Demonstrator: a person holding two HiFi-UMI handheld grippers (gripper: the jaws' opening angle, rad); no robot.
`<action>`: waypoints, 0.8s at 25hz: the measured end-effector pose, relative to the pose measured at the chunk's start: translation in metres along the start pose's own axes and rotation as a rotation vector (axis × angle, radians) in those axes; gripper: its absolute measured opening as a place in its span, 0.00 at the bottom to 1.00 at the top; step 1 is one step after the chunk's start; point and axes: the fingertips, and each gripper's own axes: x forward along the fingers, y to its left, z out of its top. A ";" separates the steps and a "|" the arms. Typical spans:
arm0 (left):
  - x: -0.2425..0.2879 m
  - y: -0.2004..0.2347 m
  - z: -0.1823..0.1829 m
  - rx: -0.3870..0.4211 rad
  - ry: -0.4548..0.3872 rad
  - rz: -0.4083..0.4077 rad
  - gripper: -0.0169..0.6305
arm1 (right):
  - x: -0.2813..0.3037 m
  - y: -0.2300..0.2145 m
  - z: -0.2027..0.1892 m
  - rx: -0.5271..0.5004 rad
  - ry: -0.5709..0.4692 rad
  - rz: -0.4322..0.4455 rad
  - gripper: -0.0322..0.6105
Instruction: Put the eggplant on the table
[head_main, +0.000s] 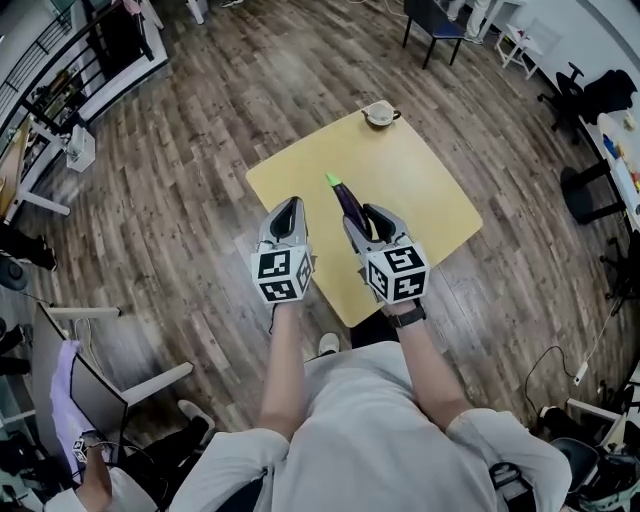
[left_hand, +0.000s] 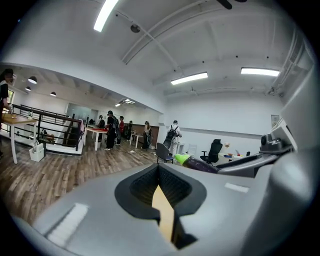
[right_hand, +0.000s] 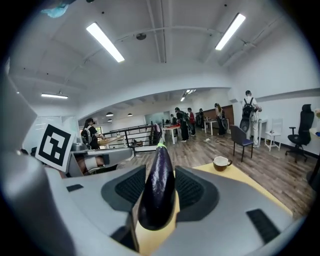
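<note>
A dark purple eggplant (head_main: 347, 200) with a green stem is clamped between the jaws of my right gripper (head_main: 366, 222), held above the near part of the yellow table (head_main: 420, 180). In the right gripper view the eggplant (right_hand: 157, 187) points forward and up from between the pads, and my right gripper (right_hand: 159, 192) is shut on it. My left gripper (head_main: 287, 215) hangs beside it, over the table's near left edge, its jaws closed together with nothing in them. In the left gripper view my left gripper (left_hand: 161, 192) shows only a thin gap, and the eggplant (left_hand: 200, 163) appears at right.
A brown cup (head_main: 379, 114) stands at the yellow table's far corner, also visible as a cup (right_hand: 220, 162) in the right gripper view. Wood floor surrounds the table. A dark chair (head_main: 434, 22) stands far off, and several people stand at distant tables (left_hand: 97, 132).
</note>
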 end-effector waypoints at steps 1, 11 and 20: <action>0.005 0.000 -0.004 -0.010 0.004 -0.005 0.04 | 0.007 -0.005 -0.004 0.009 0.015 0.005 0.34; 0.049 0.020 -0.061 -0.075 0.138 0.054 0.04 | 0.072 -0.048 -0.055 0.074 0.174 0.040 0.34; 0.067 0.038 -0.119 -0.147 0.241 0.115 0.04 | 0.117 -0.049 -0.114 0.105 0.307 0.106 0.34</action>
